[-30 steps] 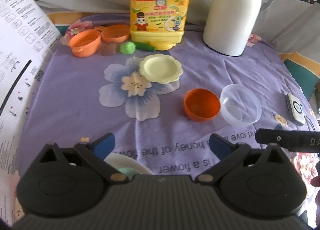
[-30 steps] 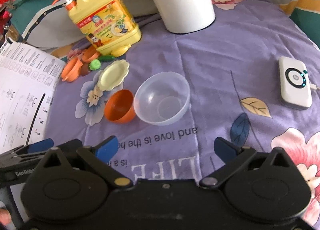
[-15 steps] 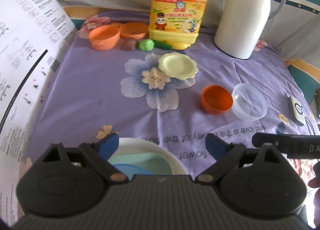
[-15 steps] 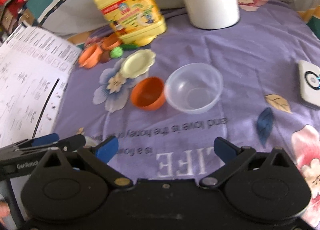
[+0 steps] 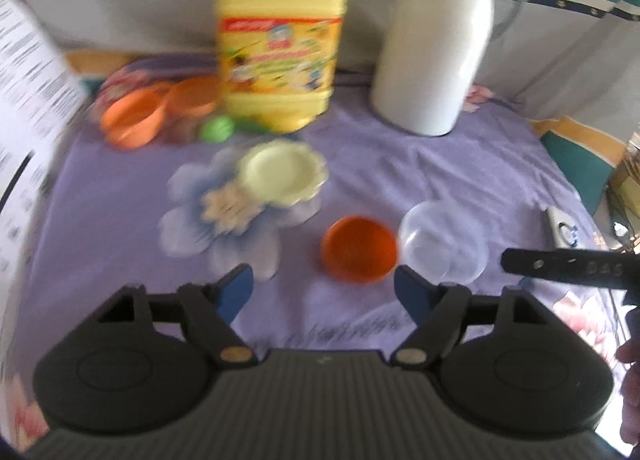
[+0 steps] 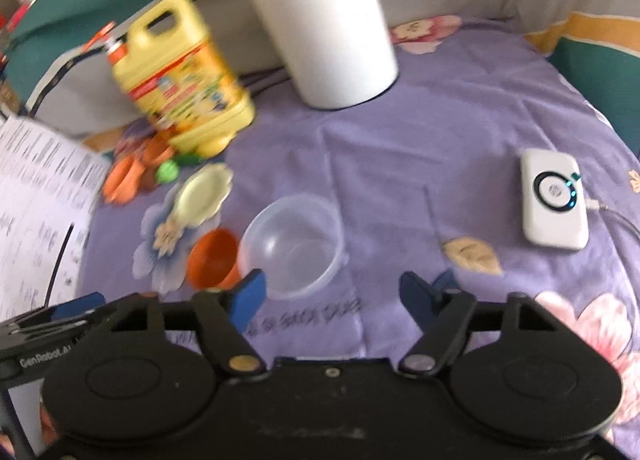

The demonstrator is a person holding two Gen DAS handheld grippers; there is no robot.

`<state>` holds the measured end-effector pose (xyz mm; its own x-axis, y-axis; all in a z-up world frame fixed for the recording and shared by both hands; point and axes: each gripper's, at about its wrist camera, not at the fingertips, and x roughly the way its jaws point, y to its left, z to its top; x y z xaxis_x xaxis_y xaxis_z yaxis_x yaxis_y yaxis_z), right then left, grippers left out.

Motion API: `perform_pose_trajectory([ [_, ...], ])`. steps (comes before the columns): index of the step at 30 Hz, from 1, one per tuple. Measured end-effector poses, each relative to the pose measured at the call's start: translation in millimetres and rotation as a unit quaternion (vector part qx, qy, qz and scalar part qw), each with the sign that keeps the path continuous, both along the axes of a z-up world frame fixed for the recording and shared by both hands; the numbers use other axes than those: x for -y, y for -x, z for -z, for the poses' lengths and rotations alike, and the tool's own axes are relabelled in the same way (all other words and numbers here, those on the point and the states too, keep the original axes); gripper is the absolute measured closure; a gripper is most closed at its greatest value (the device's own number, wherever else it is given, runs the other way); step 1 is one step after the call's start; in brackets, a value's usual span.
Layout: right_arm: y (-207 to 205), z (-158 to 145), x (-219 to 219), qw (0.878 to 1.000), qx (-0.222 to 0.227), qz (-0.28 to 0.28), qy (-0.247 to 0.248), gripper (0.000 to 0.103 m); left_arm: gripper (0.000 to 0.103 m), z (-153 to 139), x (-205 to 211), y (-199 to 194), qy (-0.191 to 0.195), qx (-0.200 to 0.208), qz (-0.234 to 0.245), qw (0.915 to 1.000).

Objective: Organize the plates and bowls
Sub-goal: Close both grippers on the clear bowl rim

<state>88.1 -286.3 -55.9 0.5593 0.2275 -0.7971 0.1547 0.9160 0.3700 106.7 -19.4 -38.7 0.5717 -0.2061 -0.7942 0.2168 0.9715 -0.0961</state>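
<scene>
Most print here is smeared by motion blur. On the left gripper [image 6: 60, 316], seen at the lower left edge of the right wrist view, white letters read "GenRobot.AI". On the right gripper [image 5: 568, 270], whose black bar enters the left wrist view from the right, faint letters read "DAS". The cloth [image 6: 440, 132] carries a dark printed line near the clear bowl [image 6: 294, 246], too blurred to read. The label on the yellow jug [image 5: 280, 56] shows only red and coloured shapes, no legible words. The paper sheet [image 6: 36, 196] bears rows of small print, unreadable. The white device [image 6: 554, 200] shows a round logo, not legible.
</scene>
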Motion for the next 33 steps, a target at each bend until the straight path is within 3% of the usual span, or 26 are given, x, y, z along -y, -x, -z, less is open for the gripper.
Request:
perform_pose_trajectory([
  [4, -18, 11, 12, 1.000, -0.008, 0.004, -0.018, 0.053, 0.028, 6, 35, -29, -0.024, 0.005, 0.046, 0.9987],
  [8, -28, 24, 13, 0.999, -0.016, -0.001, -0.037, 0.066, 0.048, 18, 64, -55, -0.041, -0.007, 0.085, 0.9955],
  [13, -37, 42, 15, 0.998, -0.026, -0.008, -0.060, 0.077, 0.058, 31, 86, -71, -0.053, -0.017, 0.119, 0.9914],
  [17, -39, 52, 19, 0.997, -0.030, -0.005, -0.076, 0.089, 0.075, 45, 101, -75, -0.066, -0.034, 0.143, 0.9869],
  [21, -35, 54, 23, 0.996, -0.028, -0.003, -0.084, 0.092, 0.086, 54, 109, -74, -0.069, -0.045, 0.159, 0.9839],
  [33, -28, 51, 29, 0.996, -0.028, 0.010, -0.087, 0.093, 0.090, 47, 112, -61, -0.071, -0.046, 0.139, 0.9867],
])
